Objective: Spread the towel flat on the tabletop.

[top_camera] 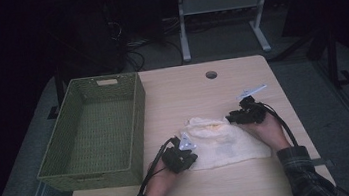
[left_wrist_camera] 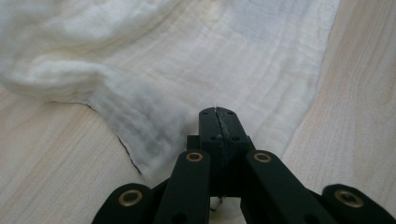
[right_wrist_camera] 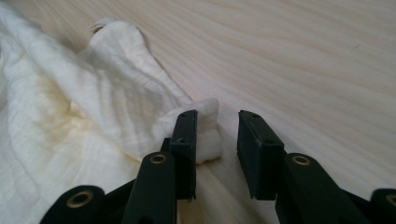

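Observation:
A cream cloth (top_camera: 226, 144) lies crumpled on the wooden table (top_camera: 187, 91), between my two grippers. My left gripper (top_camera: 191, 158) sits at the cloth's near left edge. In the left gripper view its jaws (left_wrist_camera: 218, 114) are pressed together with a thin fold of the cloth (left_wrist_camera: 210, 56) pinched between them. My right gripper (top_camera: 229, 118) is at the cloth's far right corner. In the right gripper view it (right_wrist_camera: 217, 119) stands open, and a rolled corner of the cloth (right_wrist_camera: 208, 135) lies in the gap, touching the left jaw and apart from the right one.
A green woven basket (top_camera: 138, 127) with nothing in it stands on the left part of the table, close to my left hand. A round cable hole (top_camera: 211, 75) is near the table's far edge. Bare wood lies beyond the cloth.

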